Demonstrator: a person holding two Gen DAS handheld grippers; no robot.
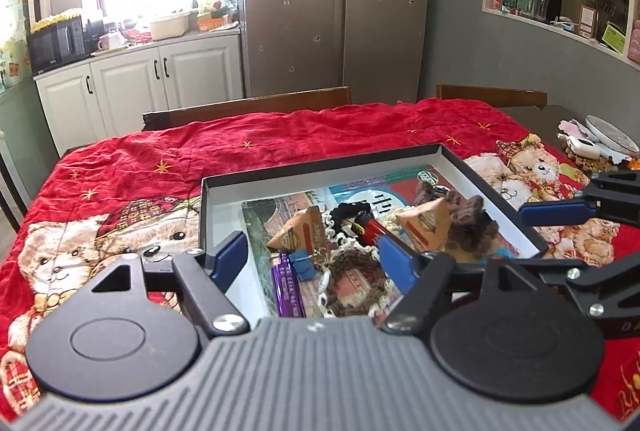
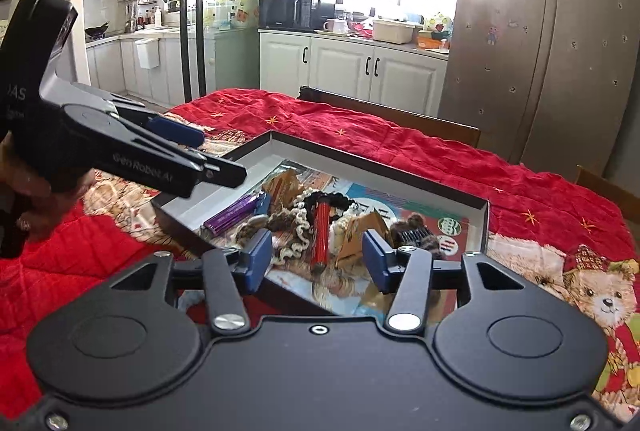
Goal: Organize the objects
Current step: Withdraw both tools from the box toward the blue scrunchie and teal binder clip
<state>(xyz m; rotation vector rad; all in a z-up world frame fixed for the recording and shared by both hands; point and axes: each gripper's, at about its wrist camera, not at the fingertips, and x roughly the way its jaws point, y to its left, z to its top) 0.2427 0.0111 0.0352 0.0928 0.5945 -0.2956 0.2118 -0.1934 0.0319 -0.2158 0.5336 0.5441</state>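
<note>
Left tool hangs over the near edge of the shallow black cardboard box with white inner walls, blue pads spread wide, nothing between them. Right tool is parted too, empty, above the same box. No earlier frames here, so just the pose. Inside, nearest on the left, a purple cylindrical lighter lies beside a small blue binder clip. Further in, a red-and-black tube lies across cream crocheted trim, flanked by two tan paper pyramid packets. A brown knitted plush piece sits right. All on the bench's red bear-print quilt.
</note>
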